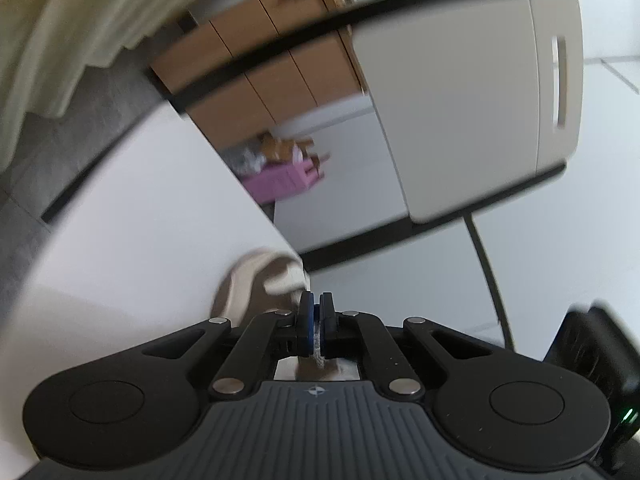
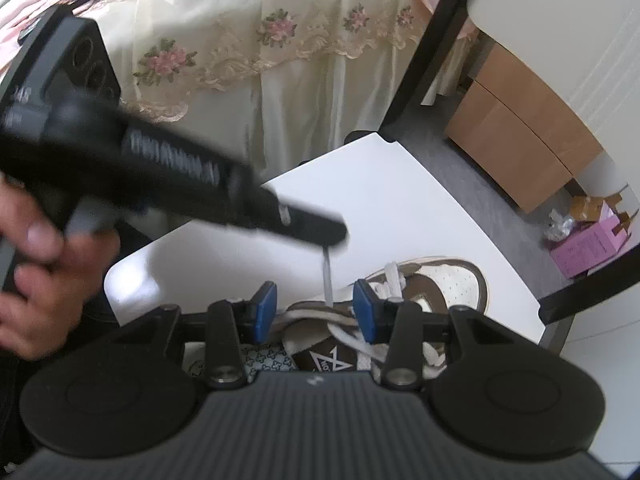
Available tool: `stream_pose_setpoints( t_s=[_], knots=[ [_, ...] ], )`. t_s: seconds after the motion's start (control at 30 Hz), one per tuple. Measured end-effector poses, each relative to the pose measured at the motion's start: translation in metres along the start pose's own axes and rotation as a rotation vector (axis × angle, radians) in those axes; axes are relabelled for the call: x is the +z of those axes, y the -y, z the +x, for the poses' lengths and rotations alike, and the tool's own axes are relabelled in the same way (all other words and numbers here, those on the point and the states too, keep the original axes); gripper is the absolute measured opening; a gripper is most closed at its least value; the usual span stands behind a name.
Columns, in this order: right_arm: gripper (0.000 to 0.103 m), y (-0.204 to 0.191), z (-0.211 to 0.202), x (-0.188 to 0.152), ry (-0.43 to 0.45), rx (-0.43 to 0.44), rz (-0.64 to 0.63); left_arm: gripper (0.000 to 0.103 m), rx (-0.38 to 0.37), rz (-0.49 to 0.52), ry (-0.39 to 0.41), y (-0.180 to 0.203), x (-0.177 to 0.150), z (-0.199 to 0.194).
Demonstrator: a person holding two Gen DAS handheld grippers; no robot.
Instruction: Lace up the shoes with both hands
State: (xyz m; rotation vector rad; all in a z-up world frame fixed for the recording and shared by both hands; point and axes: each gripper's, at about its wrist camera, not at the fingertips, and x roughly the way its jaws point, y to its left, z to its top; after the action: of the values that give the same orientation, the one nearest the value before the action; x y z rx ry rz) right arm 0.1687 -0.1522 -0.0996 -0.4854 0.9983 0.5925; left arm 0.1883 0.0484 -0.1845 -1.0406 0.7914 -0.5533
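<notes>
Clamping a white lace (image 1: 318, 340), the left gripper (image 1: 316, 320) has its blue pads pressed together on the strand, which shows as a pale woven strip between them and just below. Past its fingertips in the left wrist view, the blurred toe of the shoe (image 1: 256, 280) lies on the white table (image 1: 140, 208), close to the table's edge.

From the right wrist view, the right gripper (image 2: 316, 312) stands with its jaws apart and nothing pinched; the brown-and-white shoe (image 2: 448, 280) lies directly beneath and beyond them on the white table (image 2: 400, 208), its tongue and crossed white laces showing between the blue pads (image 2: 264, 312). One lace (image 2: 327, 280) rises taut from the shoe to the tip of the left gripper (image 2: 320, 232), which reaches in blurred from the left side, held by a hand (image 2: 36, 264).

Further off, a cream bedspread (image 2: 280, 80) with embroidered flowers hangs behind the table. A black chair frame (image 2: 432, 40) stands to the right, with a wooden cabinet (image 2: 520, 136) beyond it and a pink box (image 2: 588, 248) on the grey floor.
</notes>
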Motion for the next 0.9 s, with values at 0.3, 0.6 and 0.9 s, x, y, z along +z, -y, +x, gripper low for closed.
stream_pose_setpoints(
  t_s=[0.3, 0.6, 0.9],
  knots=[
    [0.023, 0.019, 0.002, 0.000, 0.063, 0.077, 0.222, 0.003, 0.037, 0.104, 0.004, 0.014, 0.005, -0.009],
    [0.003, 0.049, 0.010, -0.018, 0.115, 0.126, 0.563, 0.039, 0.169, 0.371, -0.044, 0.041, -0.020, -0.026],
    [0.003, 0.045, 0.001, -0.019, 0.154, 0.141, 0.600, 0.034, 0.325, 0.692, -0.134, 0.060, -0.067, 0.006]
  ],
)
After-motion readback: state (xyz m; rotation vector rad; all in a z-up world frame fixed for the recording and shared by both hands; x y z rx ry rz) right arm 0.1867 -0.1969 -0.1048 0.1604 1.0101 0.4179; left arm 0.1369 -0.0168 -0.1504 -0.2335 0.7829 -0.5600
